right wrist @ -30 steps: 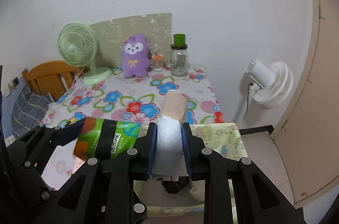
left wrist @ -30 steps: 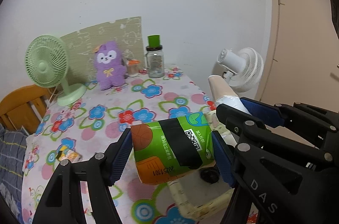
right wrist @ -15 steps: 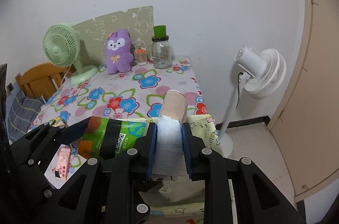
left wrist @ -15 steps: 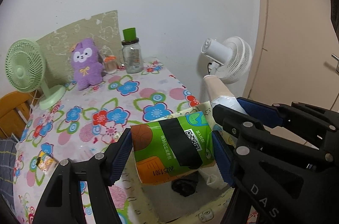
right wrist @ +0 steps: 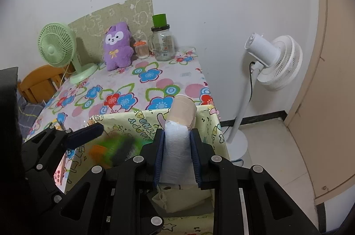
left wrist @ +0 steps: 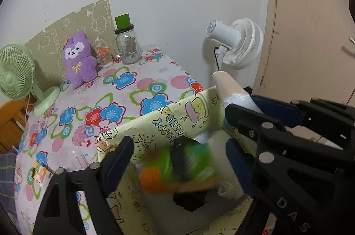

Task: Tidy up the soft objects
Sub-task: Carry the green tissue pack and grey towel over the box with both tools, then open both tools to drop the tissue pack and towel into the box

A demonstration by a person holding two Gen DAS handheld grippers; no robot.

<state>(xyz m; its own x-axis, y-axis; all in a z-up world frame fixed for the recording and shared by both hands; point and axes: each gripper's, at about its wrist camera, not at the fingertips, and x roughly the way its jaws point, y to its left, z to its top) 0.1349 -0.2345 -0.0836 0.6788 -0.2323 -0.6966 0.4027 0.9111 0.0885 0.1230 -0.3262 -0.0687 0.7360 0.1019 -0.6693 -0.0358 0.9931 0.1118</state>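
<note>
My left gripper (left wrist: 177,159) is open over a yellow cartoon-print fabric bin (left wrist: 177,121). A green and orange tissue pack (left wrist: 179,168) is blurred between and below its fingers, free of them and falling into the bin. It also shows blurred in the right wrist view (right wrist: 113,148). My right gripper (right wrist: 177,157) is shut on a white-wrapped roll with a beige end (right wrist: 177,146), held above the bin's right side (right wrist: 210,124). The roll also shows in the left wrist view (left wrist: 230,90). A purple plush (left wrist: 77,61) sits at the back of the floral table (left wrist: 124,99).
A green desk fan (left wrist: 15,77), a glass jar with a green cup on top (left wrist: 126,44) and a small orange-lidded jar (left wrist: 104,57) stand at the table's back. A white standing fan (right wrist: 266,61) stands to the right by a beige door. A wooden chair (right wrist: 37,81) is on the left.
Both grippers moved over the fabric bin. My left gripper opened and let go of the tissue pack, which drops into the bin. The right gripper keeps its hold on the roll.
</note>
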